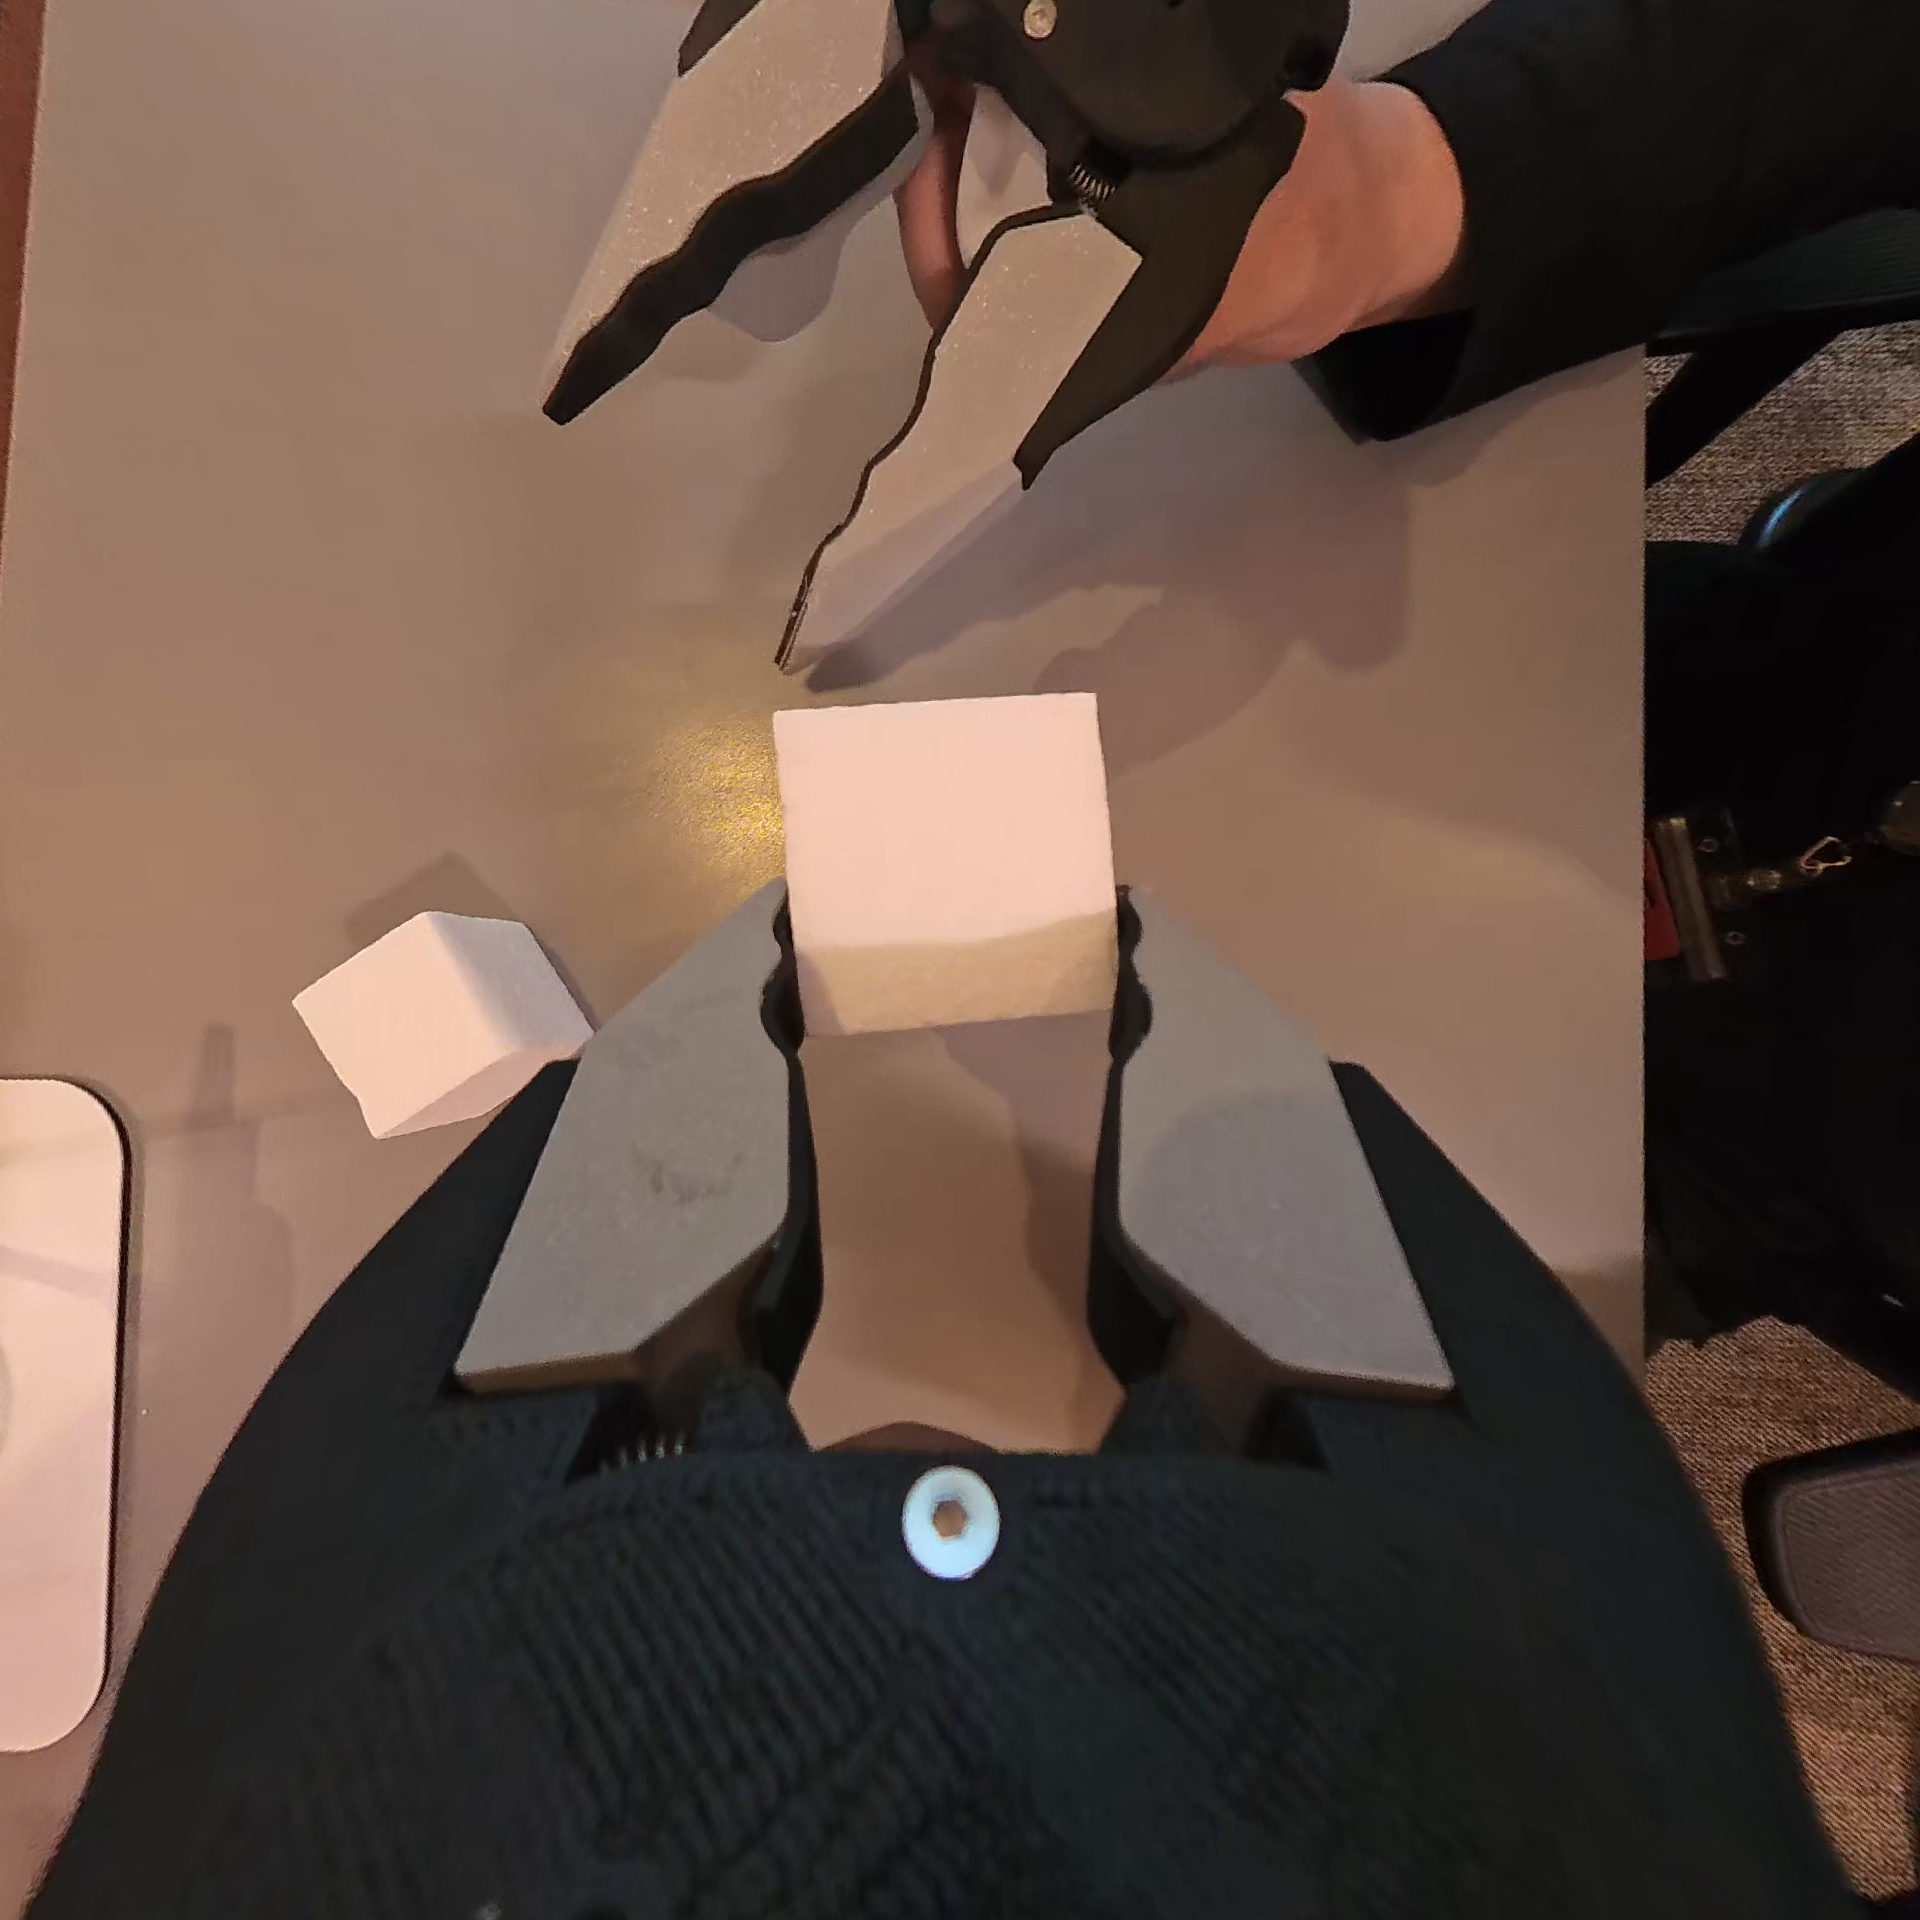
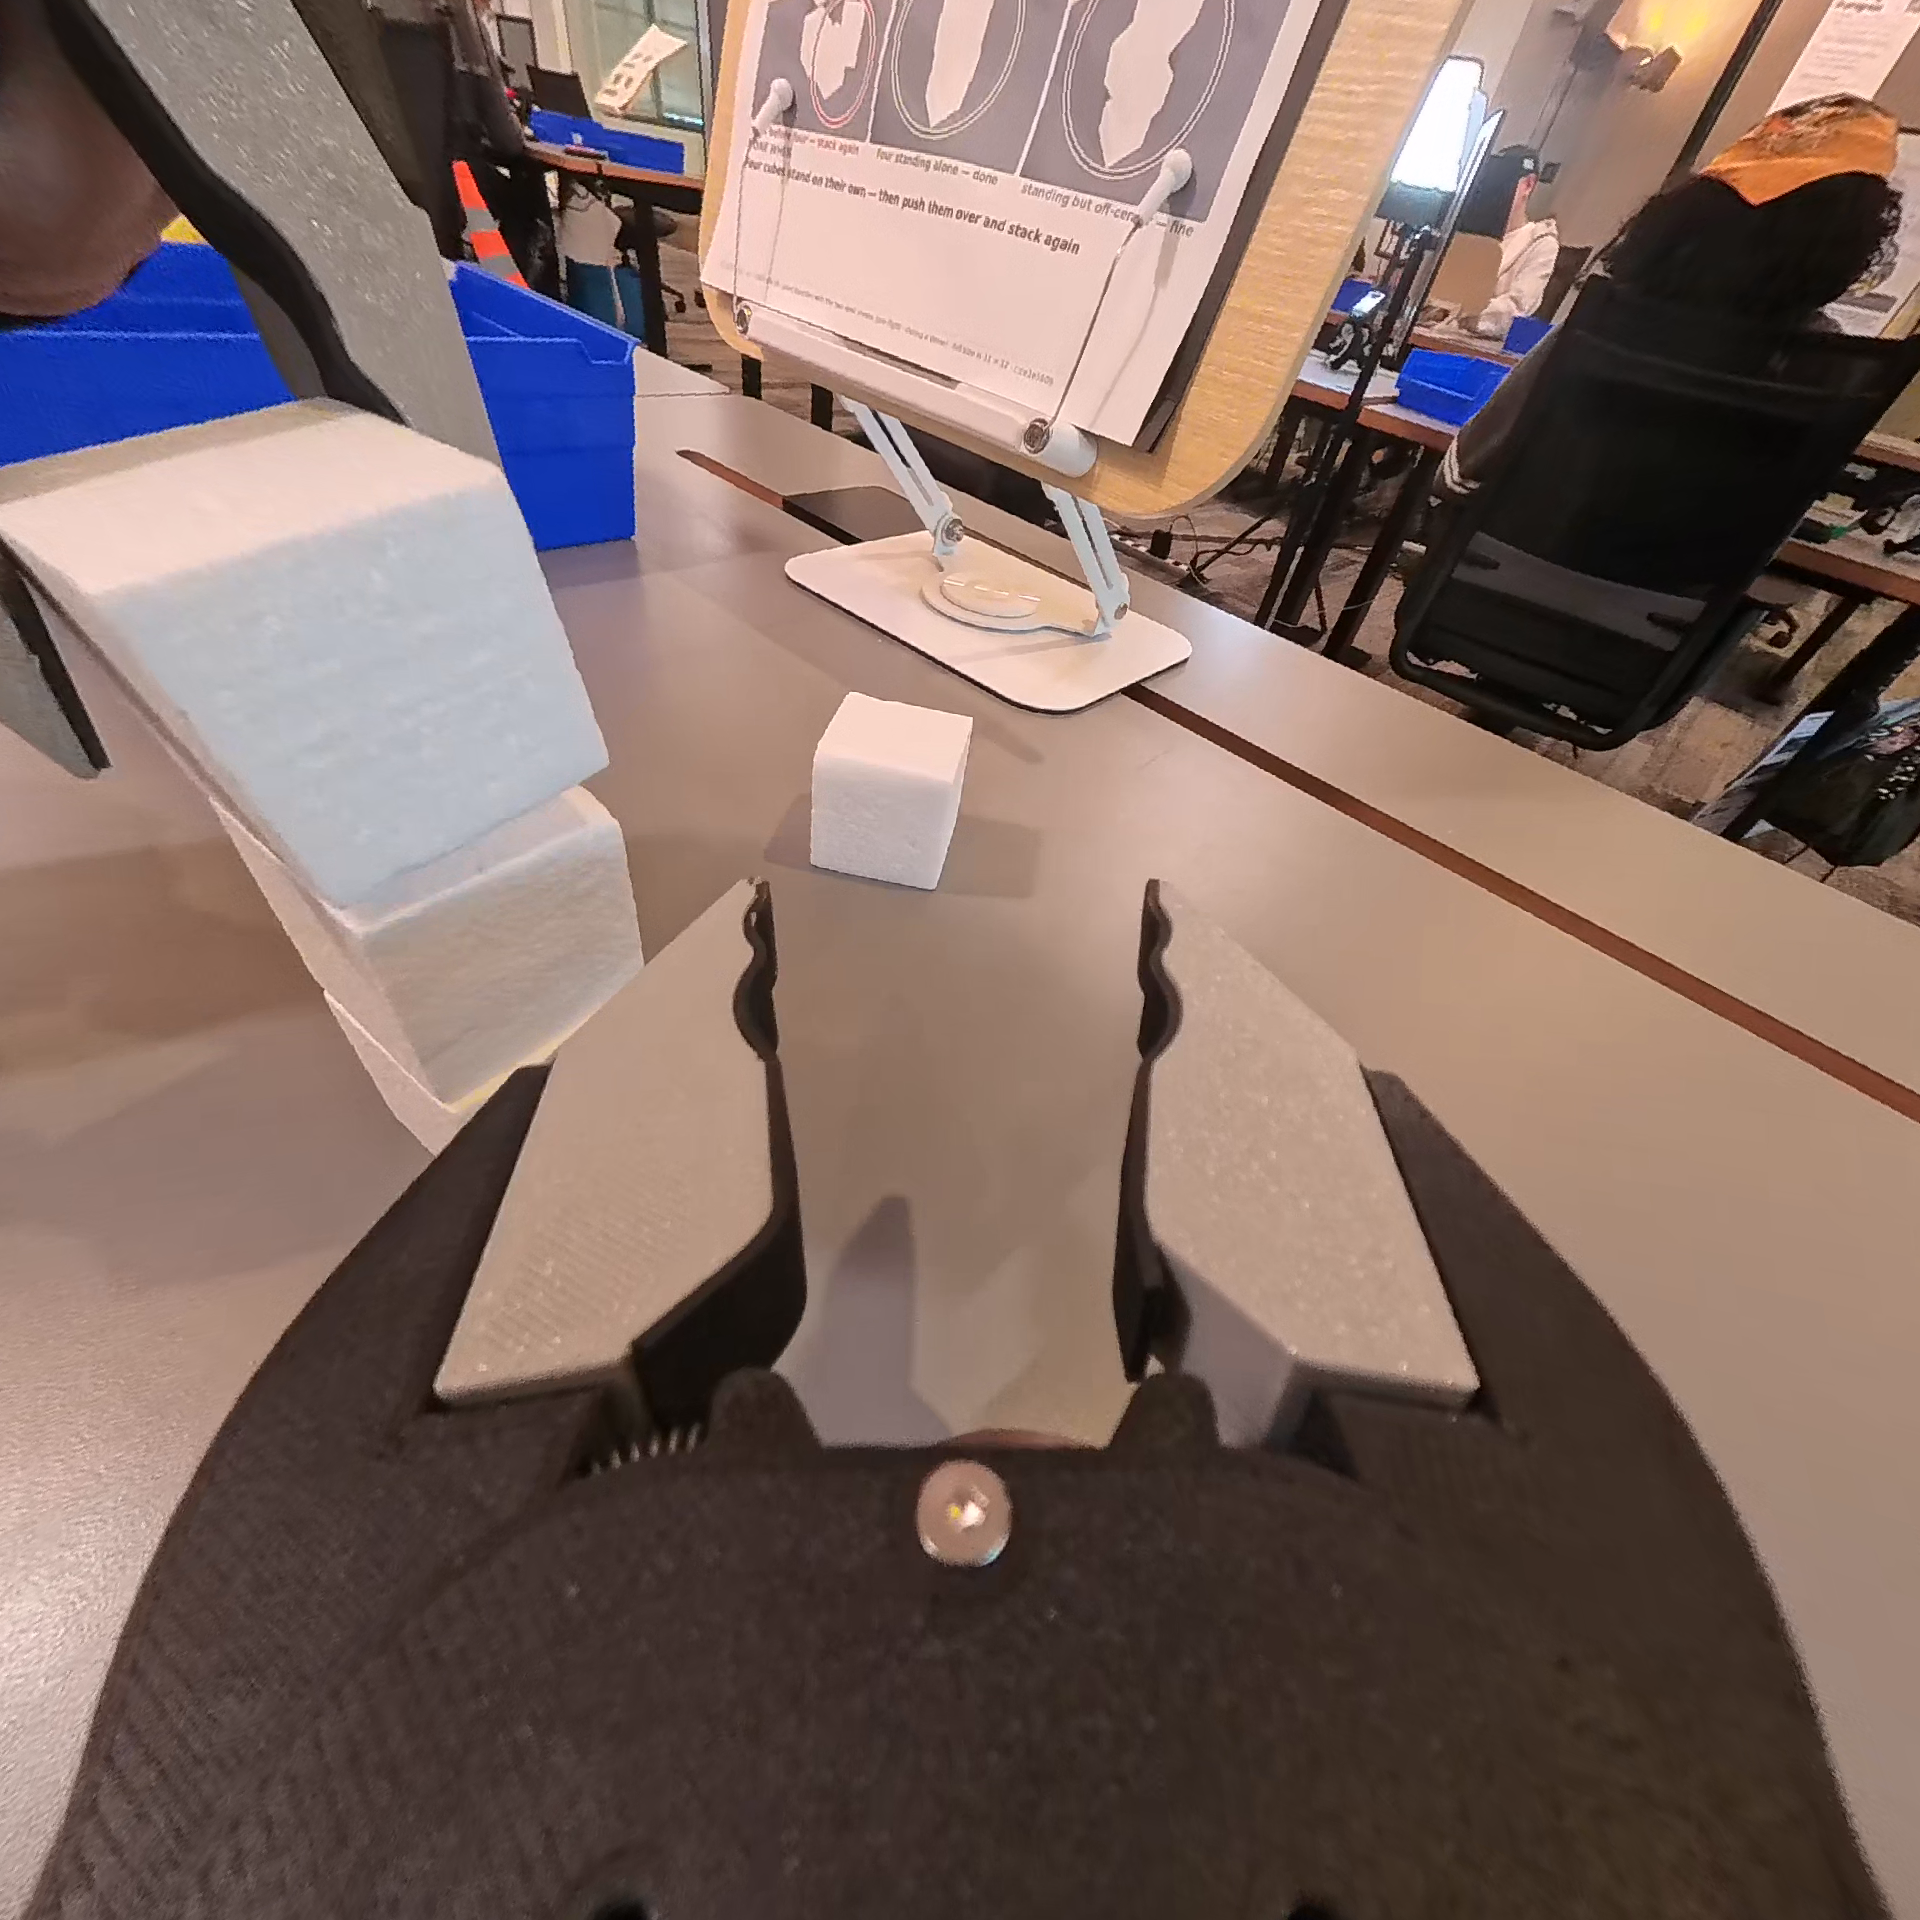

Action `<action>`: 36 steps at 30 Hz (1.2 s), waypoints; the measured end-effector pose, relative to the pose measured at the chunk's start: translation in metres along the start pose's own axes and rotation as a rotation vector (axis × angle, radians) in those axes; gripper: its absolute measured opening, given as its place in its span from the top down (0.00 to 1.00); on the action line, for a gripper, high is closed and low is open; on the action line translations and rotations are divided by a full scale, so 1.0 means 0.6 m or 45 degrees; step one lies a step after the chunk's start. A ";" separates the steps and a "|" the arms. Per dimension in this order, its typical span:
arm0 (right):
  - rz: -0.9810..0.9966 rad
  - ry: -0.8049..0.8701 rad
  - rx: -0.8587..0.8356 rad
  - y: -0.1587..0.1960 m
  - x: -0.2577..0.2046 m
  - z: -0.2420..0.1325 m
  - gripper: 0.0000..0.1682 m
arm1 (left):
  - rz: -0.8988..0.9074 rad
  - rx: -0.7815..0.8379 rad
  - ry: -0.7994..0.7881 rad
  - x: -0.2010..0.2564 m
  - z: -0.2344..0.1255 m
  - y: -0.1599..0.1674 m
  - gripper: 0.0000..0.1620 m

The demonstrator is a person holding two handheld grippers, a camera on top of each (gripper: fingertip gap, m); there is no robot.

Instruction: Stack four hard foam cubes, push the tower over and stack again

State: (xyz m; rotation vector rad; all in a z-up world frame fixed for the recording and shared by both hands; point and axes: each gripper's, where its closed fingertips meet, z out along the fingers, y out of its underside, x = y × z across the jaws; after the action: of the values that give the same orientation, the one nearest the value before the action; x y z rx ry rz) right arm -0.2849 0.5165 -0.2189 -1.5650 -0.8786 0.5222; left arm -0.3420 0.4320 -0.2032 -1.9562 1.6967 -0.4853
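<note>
Left gripper (image 1: 951, 935) clamps top cube (image 1: 940, 842) above the stack (image 2: 488, 935), hiding lower cubes. Right gripper (image 2: 956, 914) jaws open, empty.

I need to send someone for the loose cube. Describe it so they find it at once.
Start at the white stand with the tilted board on the grey table. Just in front of its base sits one white foam cube, alone. The other cubes are stacked at the left under the left gripper.

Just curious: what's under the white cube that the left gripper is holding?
In the right wrist view, the held cube sits tilted on another foam cube, with a third edge below. Their contact faces are hidden.
</note>
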 end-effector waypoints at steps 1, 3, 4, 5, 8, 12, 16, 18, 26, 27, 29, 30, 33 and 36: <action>-0.002 -0.001 -0.002 0.000 -0.001 0.000 0.60 | -0.001 0.001 0.001 0.000 0.000 0.000 0.65; -0.009 -0.001 -0.005 0.001 -0.002 0.001 0.60 | -0.003 -0.002 -0.002 -0.001 0.002 0.001 0.64; -0.011 -0.002 -0.005 0.001 -0.002 0.001 0.60 | -0.004 -0.003 -0.002 -0.001 0.002 0.002 0.64; -0.012 -0.002 -0.005 0.001 -0.003 0.001 0.60 | -0.005 -0.001 0.002 -0.001 0.003 0.002 0.64; -0.009 -0.003 -0.006 0.001 -0.003 0.001 0.60 | -0.013 0.003 0.006 -0.001 0.004 0.003 0.64; -0.004 -0.005 -0.004 0.001 -0.002 0.001 0.59 | -0.024 0.001 0.023 0.001 0.007 0.004 0.64; -0.004 -0.003 -0.003 0.001 -0.002 0.000 0.60 | -0.040 -0.012 0.025 -0.001 0.012 0.006 0.58; -0.002 -0.002 -0.001 0.000 -0.001 0.000 0.60 | -0.045 -0.009 0.029 -0.001 0.012 0.006 0.57; 0.004 0.005 0.006 -0.002 0.002 -0.002 0.60 | -0.079 0.098 -0.012 -0.009 -0.016 -0.001 0.51; 0.007 0.005 0.007 -0.002 0.003 -0.002 0.59 | -0.091 0.136 -0.026 -0.010 -0.025 -0.001 0.50; 0.011 0.006 0.011 -0.004 0.004 -0.003 0.59 | -0.122 0.217 -0.067 -0.014 -0.045 0.001 0.49; 0.011 0.006 0.014 -0.005 0.004 -0.004 0.60 | -0.138 0.260 -0.100 -0.018 -0.056 0.004 0.47; 0.007 0.007 0.016 -0.005 0.004 -0.004 0.59 | -0.194 0.408 -0.198 -0.030 -0.087 0.014 0.46; 0.011 0.007 0.000 0.001 0.006 -0.001 0.59 | -0.303 0.536 -0.267 -0.049 -0.103 0.038 0.45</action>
State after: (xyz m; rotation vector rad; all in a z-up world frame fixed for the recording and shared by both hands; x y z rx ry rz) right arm -0.2824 0.5187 -0.2187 -1.5703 -0.8680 0.5240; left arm -0.4003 0.4505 -0.1647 -1.8254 1.1308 -0.6393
